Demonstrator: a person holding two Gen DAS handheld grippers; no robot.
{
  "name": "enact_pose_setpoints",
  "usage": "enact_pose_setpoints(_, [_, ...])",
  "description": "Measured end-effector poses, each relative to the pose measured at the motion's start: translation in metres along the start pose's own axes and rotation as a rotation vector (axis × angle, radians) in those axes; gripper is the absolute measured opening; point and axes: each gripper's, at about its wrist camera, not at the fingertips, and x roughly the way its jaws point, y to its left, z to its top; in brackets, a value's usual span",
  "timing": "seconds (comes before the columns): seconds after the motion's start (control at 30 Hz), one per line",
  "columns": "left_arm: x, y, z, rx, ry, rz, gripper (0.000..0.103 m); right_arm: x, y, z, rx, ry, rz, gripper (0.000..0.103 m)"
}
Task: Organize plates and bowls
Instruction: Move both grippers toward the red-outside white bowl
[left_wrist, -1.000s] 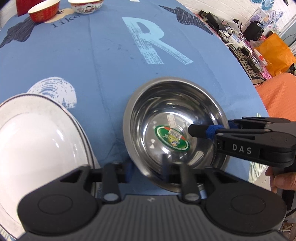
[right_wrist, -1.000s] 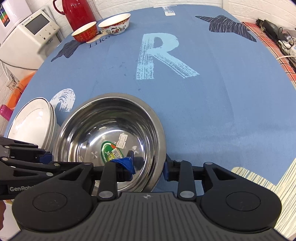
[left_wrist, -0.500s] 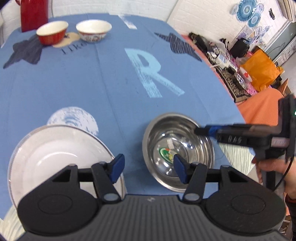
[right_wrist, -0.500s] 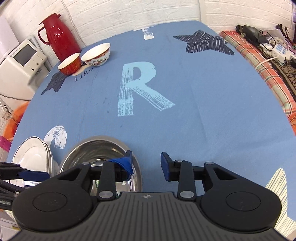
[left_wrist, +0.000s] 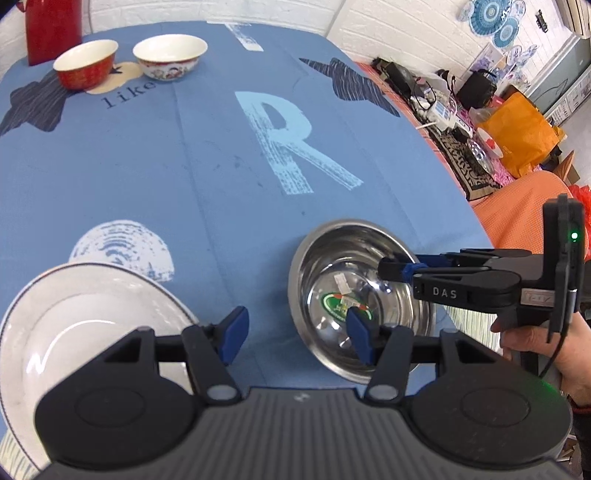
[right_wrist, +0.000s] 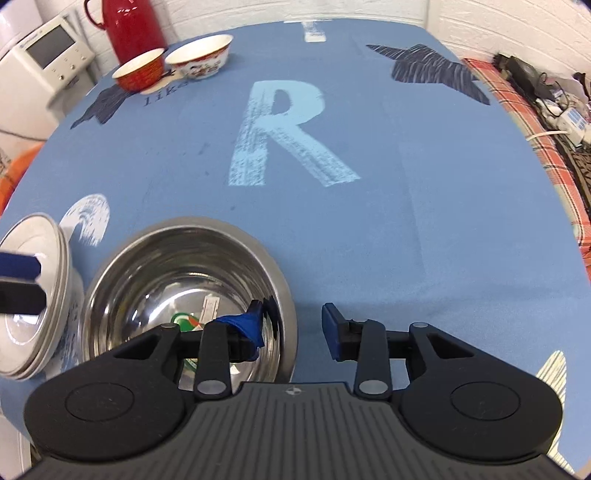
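Tablecloth (left_wrist: 184, 166) – a large "R", small "like"; right claw (left_wrist: 397, 271) – "DAS".

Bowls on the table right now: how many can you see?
3. The steel bowl sits near the front edge beside the stacked plates; the red bowl and the white patterned bowl stand together at the far end. None visibly hidden.

Polished, mirror-bright metal bowl (right_wrist: 184, 280) with a paper sticker, under the right gripper (right_wrist: 291, 325), whose matt black plastic body carries blue rubbery pads. Glossy white glazed plates (left_wrist: 74, 332) left of the left gripper (left_wrist: 295, 336). Matt blue printed cloth (left_wrist: 166, 166) below. Beyond: two glossy glazed bowls, red (left_wrist: 86, 64) and white (left_wrist: 170, 55).
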Motion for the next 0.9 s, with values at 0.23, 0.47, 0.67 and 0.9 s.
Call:
enact_pose_setpoints(0.23, [-0.025, 0.021, 0.020, -0.034, -0.079, 0.021, 0.057, -0.022, -0.012, 0.000, 0.065, -0.032, 0.072, 0.019])
enact_pose_setpoints(0.47, [-0.068, 0.085, 0.074, -0.122, -0.195, 0.192, 0.058, -0.051, -0.018, 0.058, 0.086, -0.171, 0.084, 0.020])
enact_pose_setpoints(0.67, [-0.062, 0.140, 0.122, -0.217, -0.208, 0.232, 0.058, -0.021, 0.008, 0.126, 0.049, -0.165, 0.112, 0.021])
enact_pose_setpoints(0.9, [-0.039, 0.209, 0.184, -0.407, -0.233, 0.233, 0.058, 0.042, 0.039, 0.204, 0.031, -0.112, 0.157, 0.022])
